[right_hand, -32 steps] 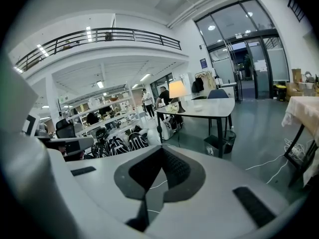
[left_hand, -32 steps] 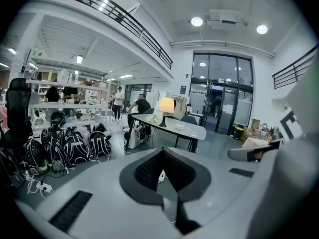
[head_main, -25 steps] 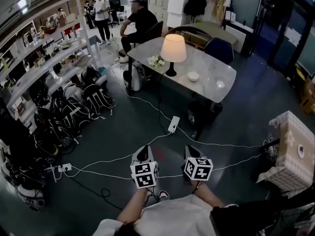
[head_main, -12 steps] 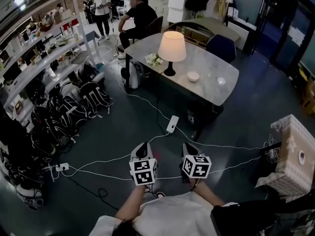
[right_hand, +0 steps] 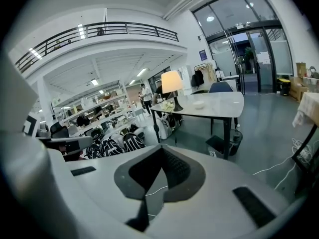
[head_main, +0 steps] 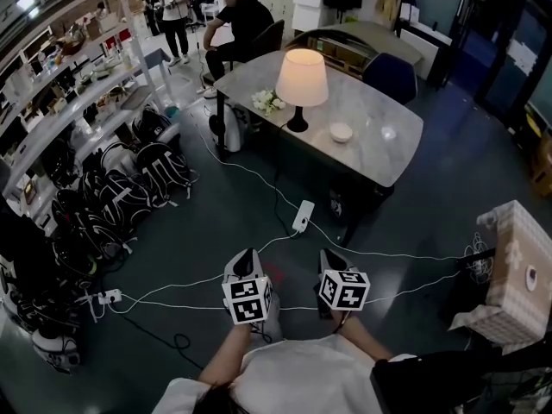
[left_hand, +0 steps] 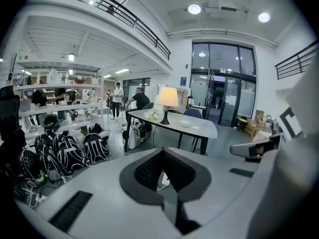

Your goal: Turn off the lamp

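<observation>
A lit lamp [head_main: 301, 78] with a cream shade and a dark base stands on a marble-topped table [head_main: 371, 149] far ahead; it also shows small in the left gripper view as the lamp [left_hand: 167, 98] and in the right gripper view as the lamp [right_hand: 172, 82]. My left gripper [head_main: 243, 264] and right gripper [head_main: 332, 262] are side by side, close to my body and well short of the table. Both have their jaws shut with nothing between them. A white power strip [head_main: 303, 216] lies on the floor between me and the table.
White cables [head_main: 181, 283] cross the dark floor in front of me. Black backpacks [head_main: 129, 188] line shelving [head_main: 60, 110] on the left. A cloth-covered box [head_main: 516, 270] stands at the right. A person sits at the table's far side [head_main: 235, 26]; another stands behind [head_main: 175, 11]. A bowl [head_main: 341, 132] rests on the table.
The view has advanced toward the table; the lamp and table sit slightly nearer and lower in the head view. Both grippers stay shut and side by side.
</observation>
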The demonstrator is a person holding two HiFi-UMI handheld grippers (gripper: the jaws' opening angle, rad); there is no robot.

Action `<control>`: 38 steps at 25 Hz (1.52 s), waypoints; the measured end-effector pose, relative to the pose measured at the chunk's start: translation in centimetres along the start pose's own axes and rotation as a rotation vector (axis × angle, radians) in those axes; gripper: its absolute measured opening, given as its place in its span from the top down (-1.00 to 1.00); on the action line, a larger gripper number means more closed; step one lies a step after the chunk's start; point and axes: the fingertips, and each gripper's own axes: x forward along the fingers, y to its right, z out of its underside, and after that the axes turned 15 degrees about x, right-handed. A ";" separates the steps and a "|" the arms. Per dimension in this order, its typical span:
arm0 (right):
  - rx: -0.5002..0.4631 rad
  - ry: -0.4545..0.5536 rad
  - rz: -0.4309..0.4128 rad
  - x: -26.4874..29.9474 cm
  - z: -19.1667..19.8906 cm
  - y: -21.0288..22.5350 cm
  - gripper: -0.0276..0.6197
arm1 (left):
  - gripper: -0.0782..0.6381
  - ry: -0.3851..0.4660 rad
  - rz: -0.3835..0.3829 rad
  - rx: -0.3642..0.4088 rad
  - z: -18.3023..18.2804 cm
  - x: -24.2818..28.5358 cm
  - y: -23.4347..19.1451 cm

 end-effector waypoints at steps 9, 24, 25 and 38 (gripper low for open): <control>0.001 0.022 0.025 7.1 -4.4 -1.0 0.92 | 0.79 0.025 0.033 0.012 -3.3 7.8 -3.6; -0.055 -0.035 0.029 22.4 -10.2 -6.0 0.92 | 0.79 -0.015 0.061 0.007 -6.6 21.2 -12.9; -0.054 -0.037 0.030 23.3 -10.4 -6.2 0.92 | 0.79 -0.021 0.063 0.009 -6.7 22.0 -13.4; 0.011 -0.104 0.145 27.7 -9.7 -3.4 0.91 | 0.79 -0.091 0.094 -0.029 -5.3 29.1 -16.8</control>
